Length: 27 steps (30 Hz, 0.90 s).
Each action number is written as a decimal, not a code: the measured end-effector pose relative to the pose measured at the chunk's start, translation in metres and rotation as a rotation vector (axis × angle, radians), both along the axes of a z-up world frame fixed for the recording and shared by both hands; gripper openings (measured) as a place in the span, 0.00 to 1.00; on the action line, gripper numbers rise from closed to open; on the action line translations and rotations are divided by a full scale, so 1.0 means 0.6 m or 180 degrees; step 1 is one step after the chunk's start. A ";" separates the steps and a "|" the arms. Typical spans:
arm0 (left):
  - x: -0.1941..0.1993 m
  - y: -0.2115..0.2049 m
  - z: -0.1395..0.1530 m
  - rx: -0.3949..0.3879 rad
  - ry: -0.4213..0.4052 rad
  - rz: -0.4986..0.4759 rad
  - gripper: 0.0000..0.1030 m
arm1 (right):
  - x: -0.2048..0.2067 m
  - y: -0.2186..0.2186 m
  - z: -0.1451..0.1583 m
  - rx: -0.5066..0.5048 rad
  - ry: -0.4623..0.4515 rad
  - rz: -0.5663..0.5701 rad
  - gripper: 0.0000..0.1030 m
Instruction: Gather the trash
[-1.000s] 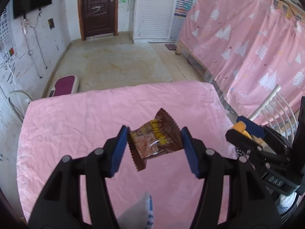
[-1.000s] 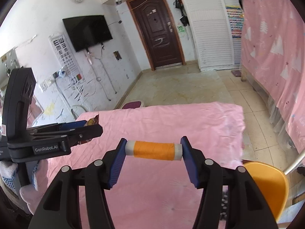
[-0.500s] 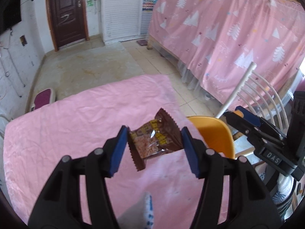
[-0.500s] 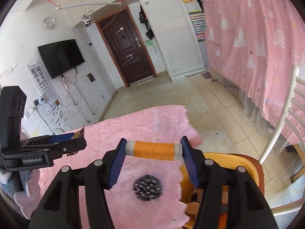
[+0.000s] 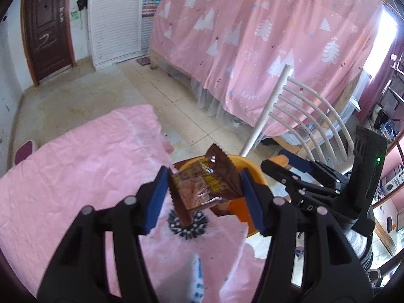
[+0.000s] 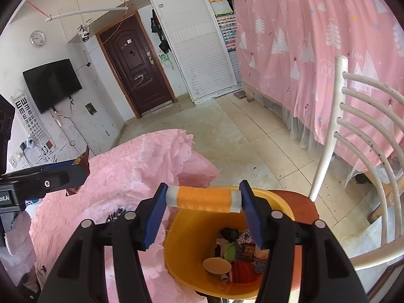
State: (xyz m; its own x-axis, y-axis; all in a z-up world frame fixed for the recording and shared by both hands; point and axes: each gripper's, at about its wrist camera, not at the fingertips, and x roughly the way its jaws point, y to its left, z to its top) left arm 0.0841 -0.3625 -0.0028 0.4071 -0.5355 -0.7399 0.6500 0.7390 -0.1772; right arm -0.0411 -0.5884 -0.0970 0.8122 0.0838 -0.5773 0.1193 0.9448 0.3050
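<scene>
The left hand-held gripper (image 5: 204, 197) is gripping a crinkly brown snack wrapper (image 5: 205, 189) with a zigzag edge, and the right hand-held gripper (image 6: 203, 210) is clamping a spool of orange thread (image 6: 203, 199) by its ends. Both are hanging above the round orange plastic bin (image 6: 192, 247) beside the worktop's (image 5: 75, 176) corner, on a chair seat. Several scraps are already lying inside; dropping these two is remaining.
</scene>
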 end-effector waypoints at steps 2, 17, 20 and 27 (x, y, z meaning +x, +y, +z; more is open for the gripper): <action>-0.003 -0.017 -0.002 -0.0017 0.0004 -0.0071 0.58 | -0.006 -0.009 -0.006 0.0017 0.0010 -0.0007 0.47; -0.012 -0.050 0.000 -0.0136 -0.0029 -0.0103 0.84 | -0.006 -0.024 -0.032 0.0072 0.0097 -0.0079 0.57; -0.015 -0.026 0.007 -0.0195 -0.0082 -0.0032 0.88 | -0.004 -0.019 -0.028 0.0063 0.0088 -0.0077 0.61; -0.014 0.045 0.019 -0.0324 -0.0209 0.0167 0.93 | 0.005 0.008 -0.007 0.0044 0.0060 -0.0101 0.80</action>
State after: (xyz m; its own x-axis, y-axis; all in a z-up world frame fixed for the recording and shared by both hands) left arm 0.0756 -0.3356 0.0086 0.4824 -0.5832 -0.6536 0.6236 0.7526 -0.2113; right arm -0.0384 -0.5836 -0.1010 0.8036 0.0662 -0.5915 0.1551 0.9361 0.3156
